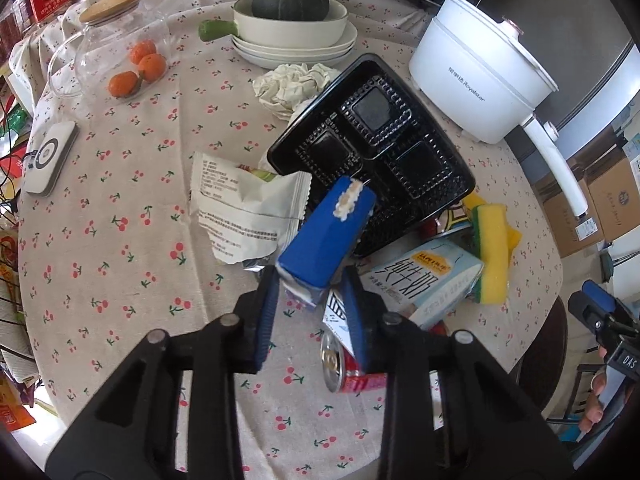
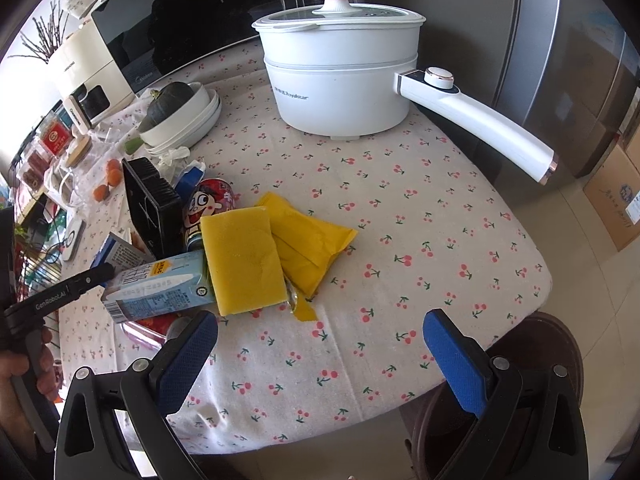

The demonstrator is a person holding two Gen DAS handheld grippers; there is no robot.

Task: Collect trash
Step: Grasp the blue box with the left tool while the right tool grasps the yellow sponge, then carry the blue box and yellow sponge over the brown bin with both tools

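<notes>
Left gripper (image 1: 312,304) clamps blue carton (image 1: 326,236) by lower end, long axis tilting away over black tray (image 1: 372,152), mid-table (image 1: 120,240). Right gripper (image 2: 320,356) gapes empty near table's right edge, yellow sponge (image 2: 244,260) just ahead.

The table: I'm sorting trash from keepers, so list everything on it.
blue carton: one, clamped in left jaws
milk carton: one, pale blue, lying beside it
black tray: one, tilted, centre
wrapper: one, white, left of tray
crumpled paper: one, white, behind tray
can: one, red, lying near edge
sponge: one, yellow
yellow cloth: one, under sponge
white pot: one, rear
squash: one, dark green, in bowl
left gripper: shut
right gripper: open, empty
</notes>
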